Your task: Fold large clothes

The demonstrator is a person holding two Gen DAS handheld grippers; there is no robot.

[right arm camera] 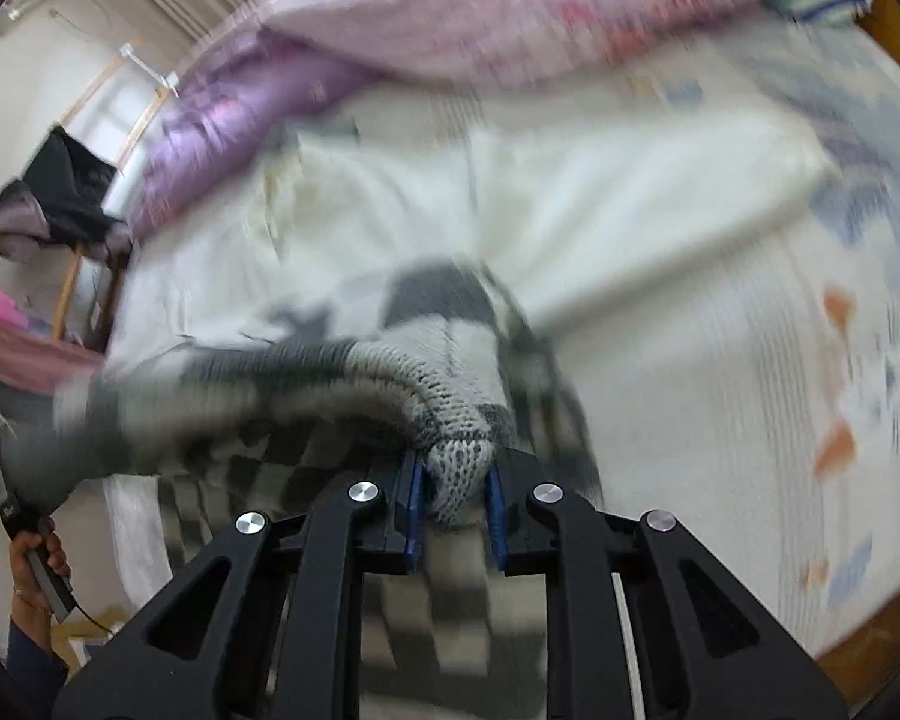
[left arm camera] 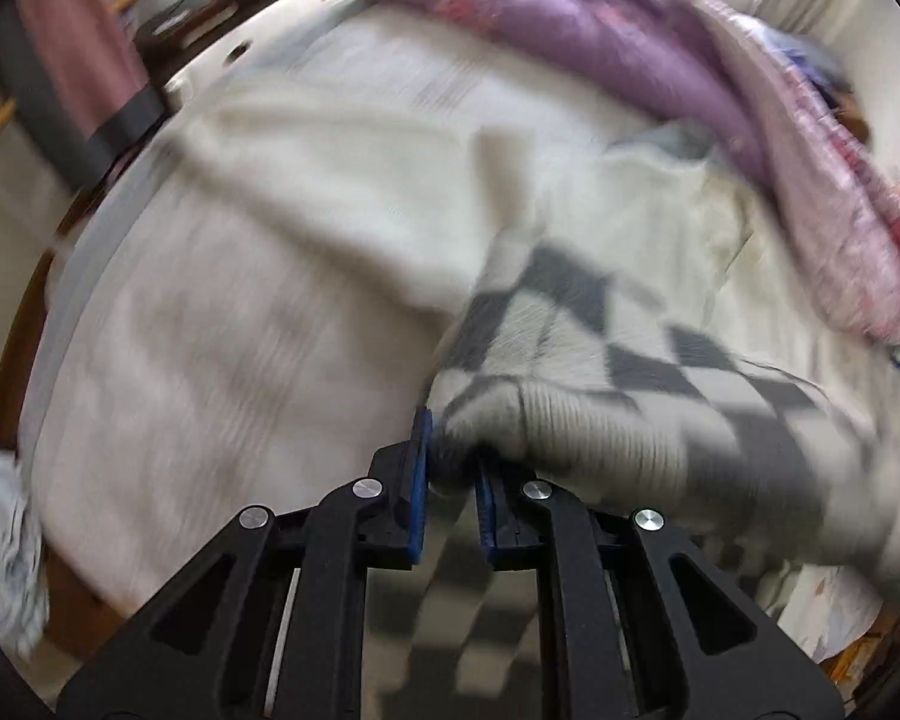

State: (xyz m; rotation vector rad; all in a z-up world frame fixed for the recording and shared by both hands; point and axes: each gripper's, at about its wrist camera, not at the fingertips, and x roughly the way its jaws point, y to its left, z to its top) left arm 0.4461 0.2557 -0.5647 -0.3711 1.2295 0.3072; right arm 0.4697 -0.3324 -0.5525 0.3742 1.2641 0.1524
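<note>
A grey and white checkered knit sweater [left arm camera: 630,372] hangs stretched above the bed. My left gripper [left arm camera: 453,480] is shut on one ribbed edge of it, with knit bunched between the blue pads. My right gripper [right arm camera: 455,495] is shut on another ribbed edge of the sweater [right arm camera: 354,384], which runs off to the left in the right wrist view. More of the sweater hangs below both grippers. Both views are blurred by motion.
The bed's pale sheet [left arm camera: 258,312] lies below, with a folded cream cloth [right arm camera: 630,198] on it. A purple and pink quilt [left arm camera: 660,54] is piled along the far side and also shows in the right wrist view [right arm camera: 510,18]. A wooden rack with dark clothes [right arm camera: 60,192] stands left.
</note>
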